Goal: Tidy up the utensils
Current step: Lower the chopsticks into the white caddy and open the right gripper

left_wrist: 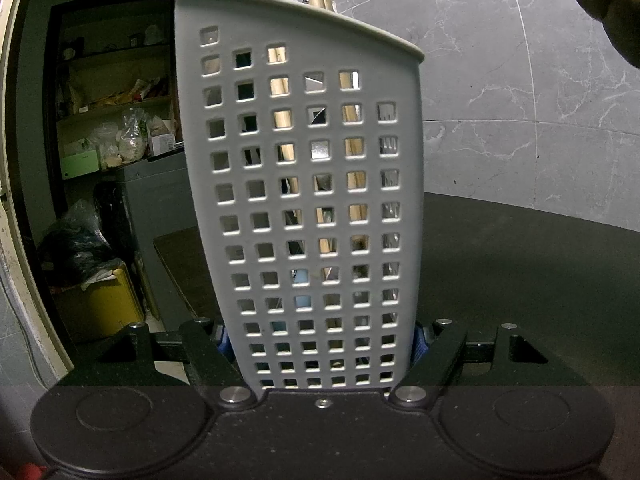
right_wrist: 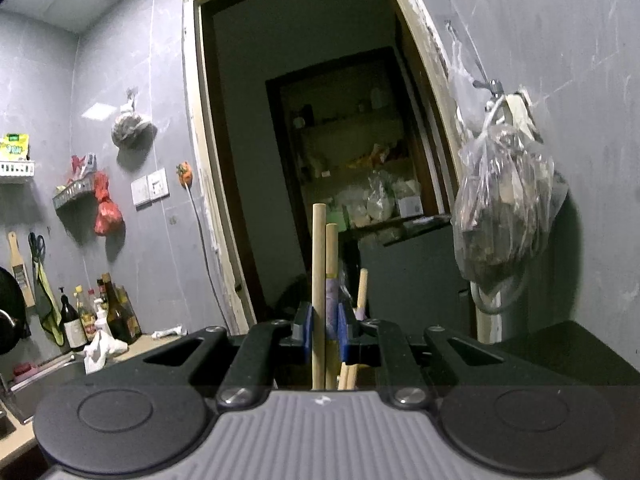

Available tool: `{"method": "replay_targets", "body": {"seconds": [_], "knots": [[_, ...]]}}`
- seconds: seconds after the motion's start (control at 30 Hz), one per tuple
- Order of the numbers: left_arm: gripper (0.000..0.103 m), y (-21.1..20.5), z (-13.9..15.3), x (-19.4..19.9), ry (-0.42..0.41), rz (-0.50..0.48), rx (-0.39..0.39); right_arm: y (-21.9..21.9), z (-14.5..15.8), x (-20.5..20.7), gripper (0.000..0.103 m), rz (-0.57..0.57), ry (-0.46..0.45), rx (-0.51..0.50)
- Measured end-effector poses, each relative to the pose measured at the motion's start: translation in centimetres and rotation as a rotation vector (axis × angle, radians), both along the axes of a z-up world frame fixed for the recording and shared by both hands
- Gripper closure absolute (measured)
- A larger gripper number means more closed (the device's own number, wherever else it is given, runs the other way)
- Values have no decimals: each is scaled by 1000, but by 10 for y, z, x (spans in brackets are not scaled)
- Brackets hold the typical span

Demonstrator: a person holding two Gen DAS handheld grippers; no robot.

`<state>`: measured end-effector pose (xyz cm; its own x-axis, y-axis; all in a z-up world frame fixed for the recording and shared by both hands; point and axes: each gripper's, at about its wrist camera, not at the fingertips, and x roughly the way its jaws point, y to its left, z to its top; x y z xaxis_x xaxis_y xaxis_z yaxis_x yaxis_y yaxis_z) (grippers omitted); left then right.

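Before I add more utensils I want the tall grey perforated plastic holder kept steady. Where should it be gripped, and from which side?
Grip the grey perforated holder low, near its base, coming in level from the front with jaws across its narrower lower body. It stands tall, upright and widens toward the rim, so a low hold resists tipping. The left gripper already clamps it there.

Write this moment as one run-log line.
left gripper: shut on perforated utensil holder | right gripper: shut on wooden handle | step: inserting
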<state>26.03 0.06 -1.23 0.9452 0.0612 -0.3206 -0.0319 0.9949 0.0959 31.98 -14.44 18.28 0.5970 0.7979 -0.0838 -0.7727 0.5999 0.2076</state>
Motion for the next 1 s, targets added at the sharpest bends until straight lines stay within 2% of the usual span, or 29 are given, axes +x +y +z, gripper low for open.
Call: {"method": "replay_targets", "body": {"seconds": [0.63,1.0], "knots": [[26,0,2,-1,1,2,4,2,-44,11,87,31,129,-33],[26,0,3,-2,1,3,5,2,-50,9,85,30,123,-32]]}}
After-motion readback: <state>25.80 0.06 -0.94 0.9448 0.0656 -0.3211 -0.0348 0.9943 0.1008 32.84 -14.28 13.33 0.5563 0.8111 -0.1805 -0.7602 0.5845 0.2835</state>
